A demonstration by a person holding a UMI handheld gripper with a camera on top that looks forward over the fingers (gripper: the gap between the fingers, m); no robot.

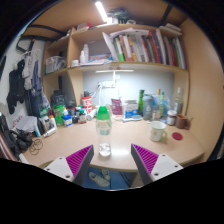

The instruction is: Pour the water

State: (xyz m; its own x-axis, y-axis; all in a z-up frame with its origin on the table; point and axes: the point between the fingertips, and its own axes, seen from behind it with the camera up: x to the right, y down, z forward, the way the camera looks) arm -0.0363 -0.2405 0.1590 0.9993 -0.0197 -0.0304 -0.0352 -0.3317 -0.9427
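clear plastic, green-capped, the tall water bottle (103, 121) stood upright on the pale wooden desk (125, 148), its long axis vertical, almost dead ahead of the gripper (104, 162) and a little beyond the fingertips, on the line that ran through the gap between them. just in front of it, nearer the fingers, sat a small clear glass tumbler (104, 150), also upright, apart from the bottle's base so far as i could tell. so the two things of the job lay one behind the other straight ahead, glass first, bottle after.

the tongs were spread wide, the purple pads (146, 158) well apart and facing each other, with nothing between them and nothing touching them; released, in short. only the one gripper was there, so no question of which hand was nearer.

to my eye the next move turned on reaching past or over the glass to take the bottle about its middle, and the glass looked easy to knock. off to the side stood a squat glass jar (158, 131), and cluttered bookshelves (140, 48) rose behind the desk.
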